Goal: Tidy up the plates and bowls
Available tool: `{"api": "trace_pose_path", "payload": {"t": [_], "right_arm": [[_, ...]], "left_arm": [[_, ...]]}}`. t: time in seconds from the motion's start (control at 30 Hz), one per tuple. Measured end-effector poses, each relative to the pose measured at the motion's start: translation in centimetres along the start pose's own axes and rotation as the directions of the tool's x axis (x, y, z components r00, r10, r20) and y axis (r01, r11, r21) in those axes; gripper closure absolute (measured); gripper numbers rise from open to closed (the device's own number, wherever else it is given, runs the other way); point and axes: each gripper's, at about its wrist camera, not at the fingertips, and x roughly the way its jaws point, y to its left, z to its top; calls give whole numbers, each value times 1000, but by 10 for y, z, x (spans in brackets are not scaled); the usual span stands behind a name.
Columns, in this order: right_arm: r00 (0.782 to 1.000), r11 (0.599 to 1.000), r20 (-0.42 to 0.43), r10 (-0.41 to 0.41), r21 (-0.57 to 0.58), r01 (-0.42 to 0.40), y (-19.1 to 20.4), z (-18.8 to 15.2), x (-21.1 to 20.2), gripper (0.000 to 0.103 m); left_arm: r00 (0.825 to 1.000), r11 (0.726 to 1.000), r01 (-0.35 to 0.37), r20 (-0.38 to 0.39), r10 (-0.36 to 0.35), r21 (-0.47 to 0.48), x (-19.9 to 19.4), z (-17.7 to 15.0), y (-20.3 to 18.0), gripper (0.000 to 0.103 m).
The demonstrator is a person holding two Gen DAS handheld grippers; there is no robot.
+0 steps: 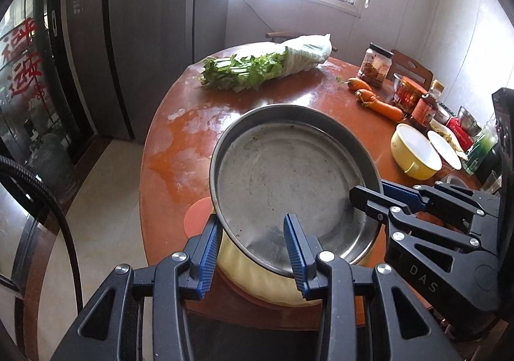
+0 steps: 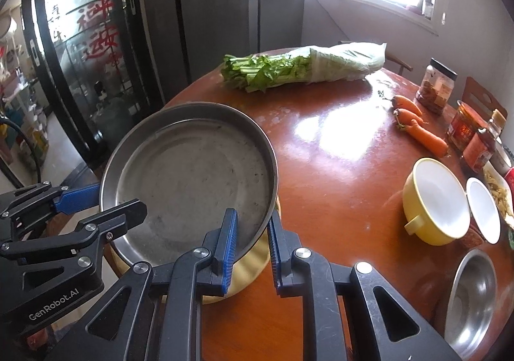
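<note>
A round steel plate [image 1: 289, 174] [image 2: 192, 181] hangs tilted over the near edge of the red-brown table [image 2: 337, 168]. My left gripper [image 1: 252, 242] [image 2: 120, 197] is shut on its near rim, one finger outside and one inside. The right gripper [image 2: 252, 216] [image 1: 369, 189] is shut on the opposite rim. Right under the plate shows a yellow bowl [image 1: 257, 284] [image 2: 250, 268]; I cannot tell whether the two touch. A second yellow bowl [image 2: 437, 200] with a handle, a small white bowl [image 2: 483, 210] and a steel bowl [image 2: 472, 300] stand at the right.
Bagged greens [image 2: 289, 68] lie at the table's far side. Carrots [image 2: 420, 129] and jars [image 2: 437, 84] line the right edge. A pink mat [image 1: 199, 216] lies at the table's left edge beside the plate. Tall dark cabinets stand left of the table.
</note>
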Motion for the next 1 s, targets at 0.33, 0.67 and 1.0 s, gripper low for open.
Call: {"api": "trace_pose_path", "payload": {"t": [0.33, 0.67, 1.0], "right_arm": [[1000, 1000, -16, 2, 3, -2, 3, -4, 8, 83], [1000, 1000, -25, 4, 11, -4, 3, -9, 10, 83], [1000, 1000, -28, 5, 11, -4, 3, -9, 11, 82]], "left_arm": [[1000, 1000, -11, -19, 11, 10, 7, -6, 2, 64], [1000, 1000, -18, -23, 19, 20, 10, -7, 0, 64], [1000, 1000, -18, -22, 19, 21, 10, -7, -1, 64]]}}
